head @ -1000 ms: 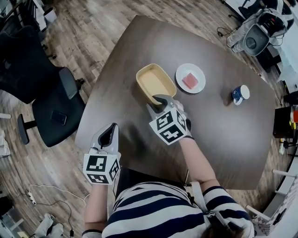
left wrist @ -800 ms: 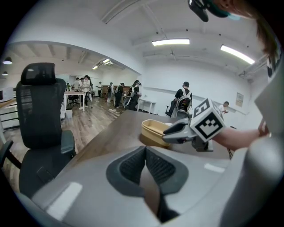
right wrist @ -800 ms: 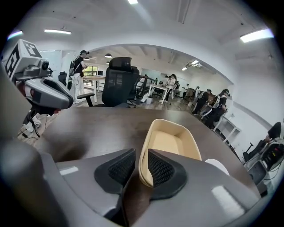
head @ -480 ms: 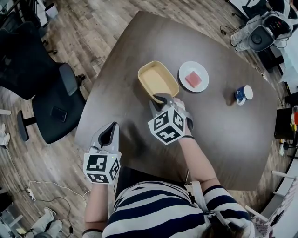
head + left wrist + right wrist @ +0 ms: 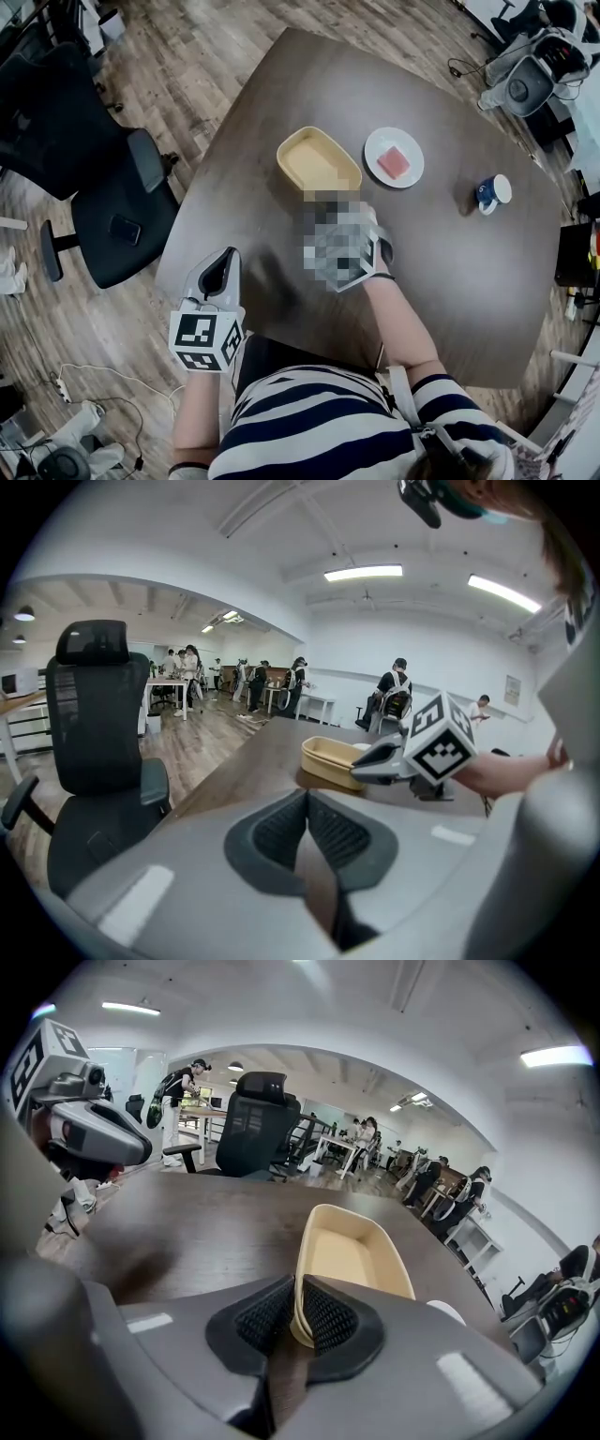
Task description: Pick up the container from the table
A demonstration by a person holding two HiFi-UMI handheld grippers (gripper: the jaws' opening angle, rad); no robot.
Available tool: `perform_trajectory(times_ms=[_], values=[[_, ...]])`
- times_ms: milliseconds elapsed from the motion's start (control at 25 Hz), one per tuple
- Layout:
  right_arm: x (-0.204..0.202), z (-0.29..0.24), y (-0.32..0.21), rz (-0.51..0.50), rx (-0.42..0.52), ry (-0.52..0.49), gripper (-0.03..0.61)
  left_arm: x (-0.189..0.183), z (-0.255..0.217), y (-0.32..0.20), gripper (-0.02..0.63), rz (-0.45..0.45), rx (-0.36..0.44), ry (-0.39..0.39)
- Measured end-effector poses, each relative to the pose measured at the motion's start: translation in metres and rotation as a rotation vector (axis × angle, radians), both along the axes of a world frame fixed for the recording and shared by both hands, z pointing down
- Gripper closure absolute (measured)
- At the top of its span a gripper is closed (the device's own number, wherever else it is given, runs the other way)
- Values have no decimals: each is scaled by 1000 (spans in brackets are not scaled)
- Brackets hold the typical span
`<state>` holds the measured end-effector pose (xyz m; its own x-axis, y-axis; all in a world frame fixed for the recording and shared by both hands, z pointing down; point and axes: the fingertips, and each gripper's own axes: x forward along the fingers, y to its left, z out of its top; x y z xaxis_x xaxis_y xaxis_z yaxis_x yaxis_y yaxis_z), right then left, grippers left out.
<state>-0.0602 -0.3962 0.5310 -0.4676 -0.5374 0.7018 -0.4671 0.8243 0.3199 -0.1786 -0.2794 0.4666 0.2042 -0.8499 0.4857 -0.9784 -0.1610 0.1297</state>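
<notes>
Since a second ago, when they stood spread over its rim, the jaws of the right gripper (image 5: 296,1299) have been closing and are now pinched on the near end wall of the pale yellow, rounded-rectangular plastic container (image 5: 319,161), which is found unmoved on the dark brown table (image 5: 450,272), at upper centre of the head view, just left of a round white plate (image 5: 375,150). The container is shown shallow and empty, with a smooth rolled rim. The left gripper (image 5: 217,272), at lower left, is held with its jaws pressed together on nothing; black-and-white square markers are borne on its cube (image 5: 204,341).
</notes>
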Motion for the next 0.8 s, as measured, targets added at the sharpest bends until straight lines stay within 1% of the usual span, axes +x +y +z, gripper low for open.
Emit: perform_trajectory(times_ms=[240,400,600,800], values=[[-5,-11,10,-5,28,-10,551,-10,-1,9,614,-8,17,8],[-1,-22,21,7,49,-16,551,-14,-7,9,614,-3,36,22],[6,-41,42,44,74,-11,551,-15,-21,12,614,41,65,39],[12,-57,68,86,92,-9,551,-20,-33,27,614,81,85,41]])
